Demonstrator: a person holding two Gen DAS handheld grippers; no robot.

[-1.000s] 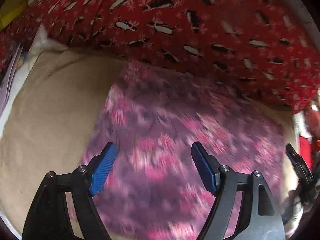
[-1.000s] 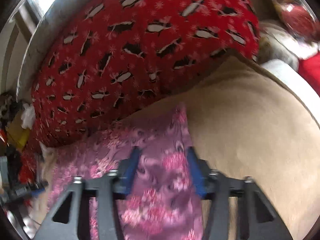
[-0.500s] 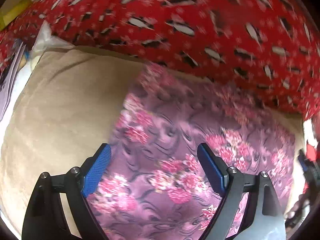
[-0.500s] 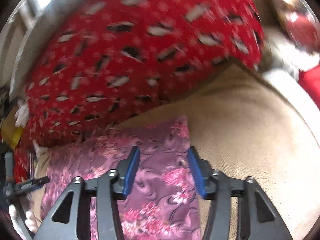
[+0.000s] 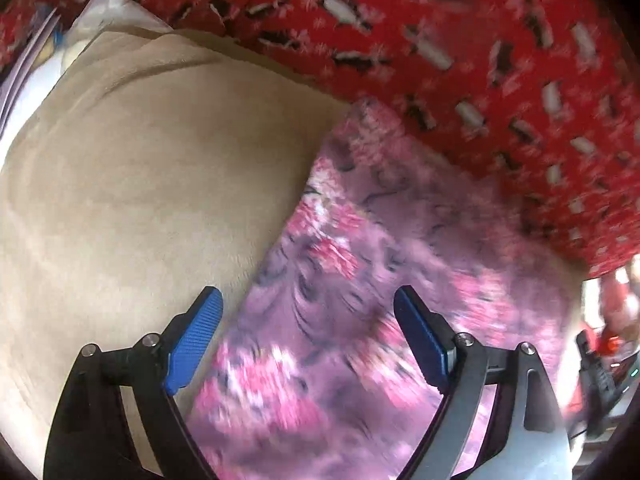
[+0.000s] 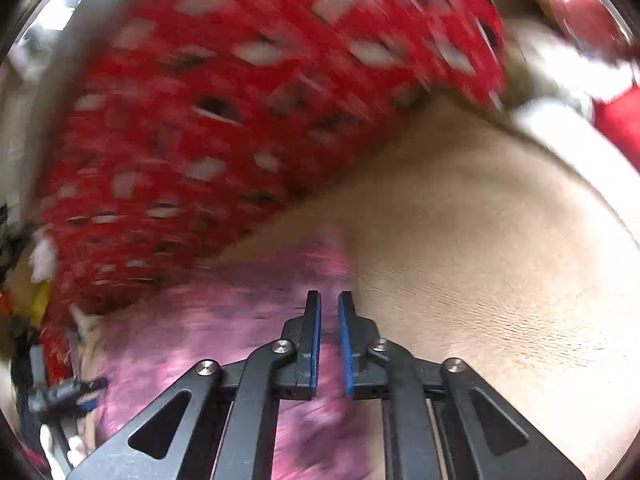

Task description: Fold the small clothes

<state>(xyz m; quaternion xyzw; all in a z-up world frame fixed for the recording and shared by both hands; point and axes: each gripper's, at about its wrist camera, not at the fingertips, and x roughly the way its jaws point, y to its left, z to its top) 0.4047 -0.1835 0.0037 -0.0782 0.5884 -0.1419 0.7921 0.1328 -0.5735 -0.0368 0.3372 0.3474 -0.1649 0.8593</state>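
The left claw (image 5: 307,334) stands wide open, its blue pads (image 5: 195,339) well apart, straddling the near left edge of the cloth (image 5: 372,288): the left pad sits over bare beige cover (image 5: 152,208), the right pad over the purple-and-pink floral fabric. Nothing is held between them. The cloth lies flat on the cover, its left edge running diagonally up and away from the claw to a far corner that touches the foot of the red pillow (image 5: 460,40). To the left of that edge the cover is a broad open stretch, gently creased toward the far left, where white and pale items lie at the border; too blurred to name. The pillow, red with black-and-white figures, bounds the cloth along its whole far side. In the right wrist view the right claw (image 6: 329,308) has its pads (image 6: 314,340) drawn close, only a narrow slit between them, at the right edge of the cloth (image 6: 208,332); motion blur hides whether fabric is pinched in the slit, so that cannot be told. The cloth spreads left from this claw toward the other gripper, dimly seen at the far left. To the right the cover (image 6: 480,260) is wide and bare, finely wrinkled. The pillow (image 6: 240,100) looms behind, its lower edge meeting the cloth's far edge.
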